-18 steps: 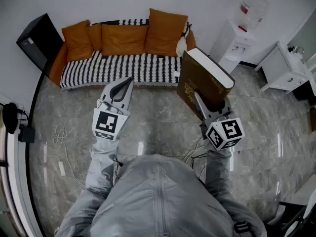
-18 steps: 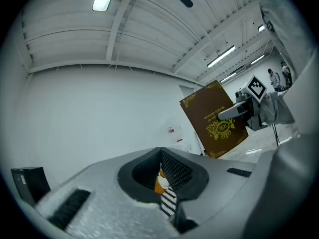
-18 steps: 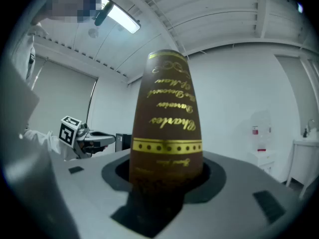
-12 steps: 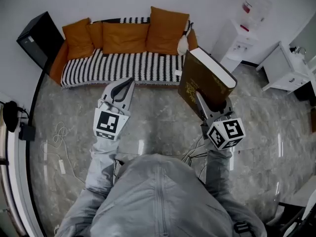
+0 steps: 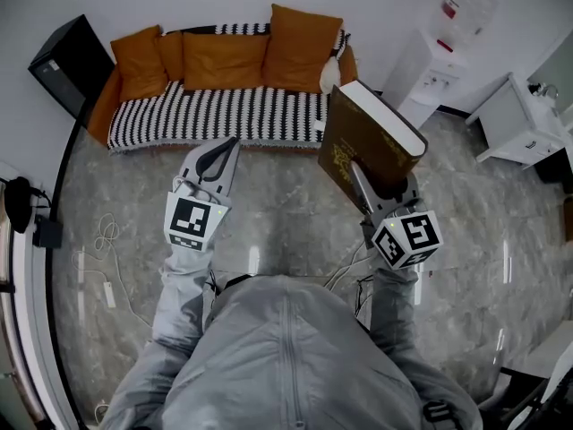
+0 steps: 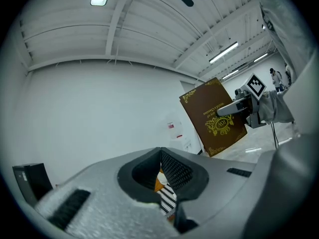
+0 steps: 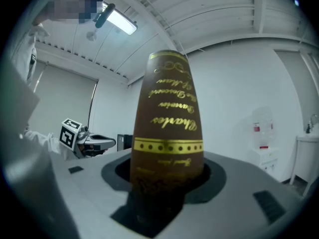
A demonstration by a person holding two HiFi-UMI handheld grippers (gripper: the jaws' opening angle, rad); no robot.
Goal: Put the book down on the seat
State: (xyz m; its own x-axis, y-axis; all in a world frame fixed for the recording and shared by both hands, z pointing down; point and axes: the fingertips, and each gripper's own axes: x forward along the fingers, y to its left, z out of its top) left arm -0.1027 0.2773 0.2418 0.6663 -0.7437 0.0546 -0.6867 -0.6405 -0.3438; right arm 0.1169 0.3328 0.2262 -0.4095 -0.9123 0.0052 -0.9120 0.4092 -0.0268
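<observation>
A thick brown book (image 5: pixel 367 141) with gold print stands upright in the air, spine toward me, with my right gripper (image 5: pixel 380 184) shut on its lower edge. In the right gripper view the spine (image 7: pixel 169 128) fills the space between the jaws. The book is over the marble floor, short of the sofa's black-and-white striped seat (image 5: pixel 215 115). My left gripper (image 5: pixel 230 144) is shut and empty, pointing at the seat's front edge. The left gripper view shows the book (image 6: pixel 217 116) off to the right, and a sliver of striped seat shows between the jaws.
Orange cushions (image 5: pixel 224 61) line the sofa's back. A black box (image 5: pixel 67 61) stands at its left end and a water dispenser (image 5: pixel 439 52) at its right. There is a white cabinet (image 5: pixel 524 119) at far right, and cables (image 5: pixel 103 249) lie on the floor at left.
The sofa sits slightly higher in the head view, and both grippers have drifted a little left. The book stays gripped upright.
</observation>
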